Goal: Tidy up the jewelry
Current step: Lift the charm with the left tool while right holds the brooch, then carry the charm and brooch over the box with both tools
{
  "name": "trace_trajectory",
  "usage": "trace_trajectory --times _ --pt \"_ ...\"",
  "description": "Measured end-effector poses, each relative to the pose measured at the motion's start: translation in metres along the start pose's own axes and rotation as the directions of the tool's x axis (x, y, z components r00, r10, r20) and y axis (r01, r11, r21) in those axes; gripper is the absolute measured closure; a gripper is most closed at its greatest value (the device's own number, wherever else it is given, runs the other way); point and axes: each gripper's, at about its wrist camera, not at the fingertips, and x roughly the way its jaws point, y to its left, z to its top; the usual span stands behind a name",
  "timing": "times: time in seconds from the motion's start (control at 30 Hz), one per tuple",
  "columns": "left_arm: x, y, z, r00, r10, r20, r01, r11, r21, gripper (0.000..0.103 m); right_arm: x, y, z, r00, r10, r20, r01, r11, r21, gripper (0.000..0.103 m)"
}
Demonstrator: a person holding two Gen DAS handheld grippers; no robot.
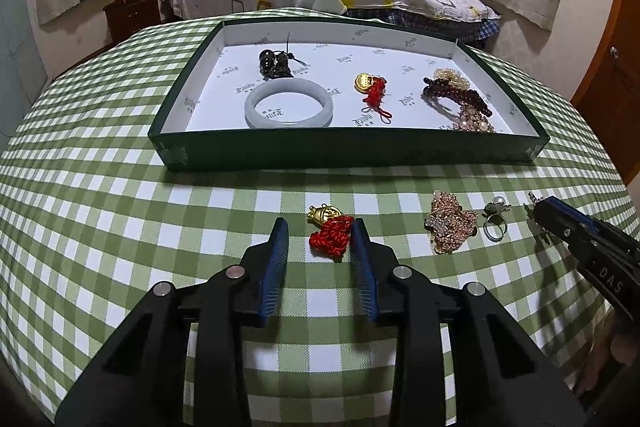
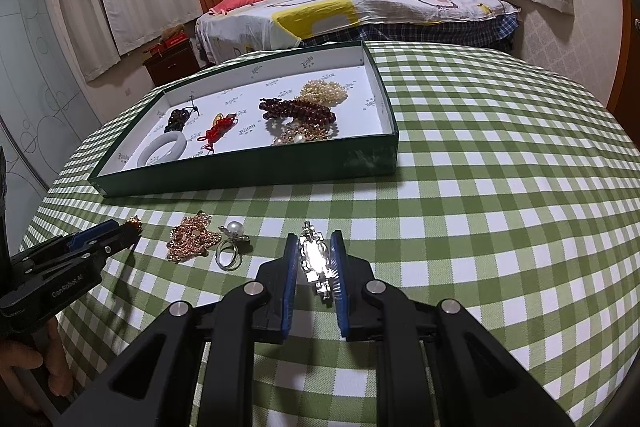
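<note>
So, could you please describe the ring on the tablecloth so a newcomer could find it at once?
Start at the green tray on the checked tablecloth. In front of its near wall lies a row of loose pieces; the ring sits just right of the rose-gold brooch. It is the only plain silver hoop, topped with a pearl.

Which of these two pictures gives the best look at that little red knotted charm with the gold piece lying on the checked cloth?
The left wrist view: the red knotted cord charm with a gold pendant lies close and unblocked between that hand-held gripper's blue fingers. In the right wrist view, only its gold tip peeks out beyond the left hand-held gripper.
</note>
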Motion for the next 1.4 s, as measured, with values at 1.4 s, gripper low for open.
trace_trajectory --times 1.4 --pt "-0.001 0.012 -0.002 1.000 -0.018 0.016 0.018 1.000 -0.004 0.089 0.002 0.005 0.000 1.000 0.008 -0.003 -0.008 1.000 0.001 0.086"
